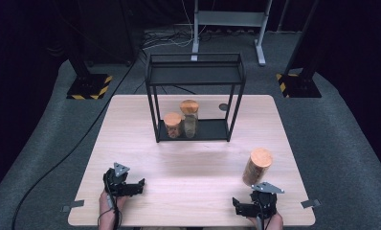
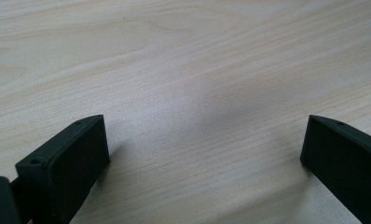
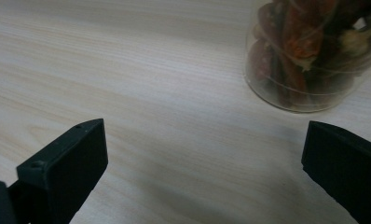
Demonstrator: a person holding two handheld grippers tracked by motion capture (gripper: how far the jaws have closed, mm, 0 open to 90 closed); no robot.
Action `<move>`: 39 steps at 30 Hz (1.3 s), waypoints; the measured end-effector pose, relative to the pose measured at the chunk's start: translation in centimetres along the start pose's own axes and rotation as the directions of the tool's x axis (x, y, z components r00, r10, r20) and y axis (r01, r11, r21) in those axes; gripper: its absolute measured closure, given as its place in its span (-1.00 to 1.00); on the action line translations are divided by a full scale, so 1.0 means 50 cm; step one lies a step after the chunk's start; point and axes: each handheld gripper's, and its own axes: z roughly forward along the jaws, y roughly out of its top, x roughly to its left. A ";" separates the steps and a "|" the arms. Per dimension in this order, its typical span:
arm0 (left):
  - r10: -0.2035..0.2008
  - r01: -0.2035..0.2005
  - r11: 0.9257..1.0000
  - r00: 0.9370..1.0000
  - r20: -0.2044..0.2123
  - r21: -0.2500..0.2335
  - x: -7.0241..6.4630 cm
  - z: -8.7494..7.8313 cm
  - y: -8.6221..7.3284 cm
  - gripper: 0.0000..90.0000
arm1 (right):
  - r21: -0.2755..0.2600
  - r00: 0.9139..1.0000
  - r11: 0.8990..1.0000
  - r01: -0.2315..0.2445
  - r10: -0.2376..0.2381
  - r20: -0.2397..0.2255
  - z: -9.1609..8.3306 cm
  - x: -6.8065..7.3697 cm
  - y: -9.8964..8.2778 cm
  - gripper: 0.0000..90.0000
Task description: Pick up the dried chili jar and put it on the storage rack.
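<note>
Pale wood table (image 1: 188, 163) fills my feed, and I take the rack (image 1: 195, 96) at its far middle as my mark. Well in front of the rack and to its left, my left gripper (image 1: 131, 184) rests near the table's front edge, jaws wide apart over bare wood. Two jars (image 1: 181, 122) stand on the rack's bottom shelf. Right of the rack and nearer me stands the third jar (image 1: 257, 166), just beyond my right gripper (image 1: 248, 207), whose jaws gape, holding nothing.
</note>
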 end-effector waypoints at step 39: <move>0.001 -0.001 1.000 1.000 0.006 0.001 0.000 0.000 0.000 -1.00 | -0.390 0.985 0.913 0.120 -0.061 0.160 -0.046 -0.042 0.111 -1.00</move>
